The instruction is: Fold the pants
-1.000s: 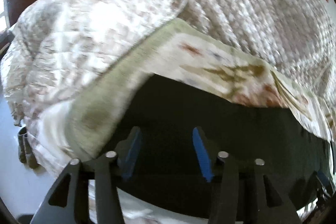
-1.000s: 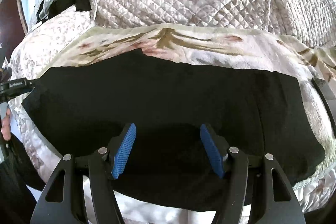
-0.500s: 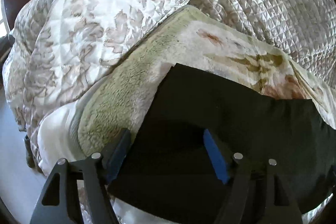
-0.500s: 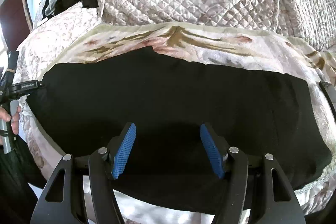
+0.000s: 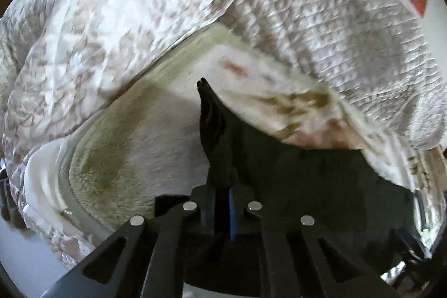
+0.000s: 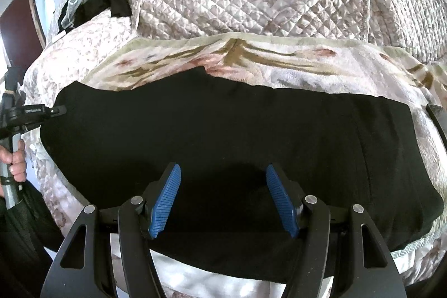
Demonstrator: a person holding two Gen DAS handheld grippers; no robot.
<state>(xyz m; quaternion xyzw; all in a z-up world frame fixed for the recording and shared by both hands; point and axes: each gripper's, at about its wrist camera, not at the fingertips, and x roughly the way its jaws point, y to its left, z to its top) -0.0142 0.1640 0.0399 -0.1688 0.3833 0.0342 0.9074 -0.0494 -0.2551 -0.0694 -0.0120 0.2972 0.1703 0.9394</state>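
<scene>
Left gripper [image 5: 223,203]: fingers pinched on the black pants' [image 6: 223,136] edge.
Right gripper [image 6: 223,200]: fingers spread apart above the pants.
Pants: flat on floral blanket [image 6: 279,60].

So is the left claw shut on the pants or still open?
Shut. The left claw pinches an edge of the black pants, lifting a peak of fabric off the blanket.

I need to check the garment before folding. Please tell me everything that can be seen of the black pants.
The black pants are plain, dark, matte cloth, spread wide and mostly flat across a fleecy floral blanket on the bed. A seam runs down the right part. The left gripper is shut on their left end, and a pinched fold of cloth stands up from its fingers. The right gripper hovers open over the near edge; contact cannot be told.
</scene>
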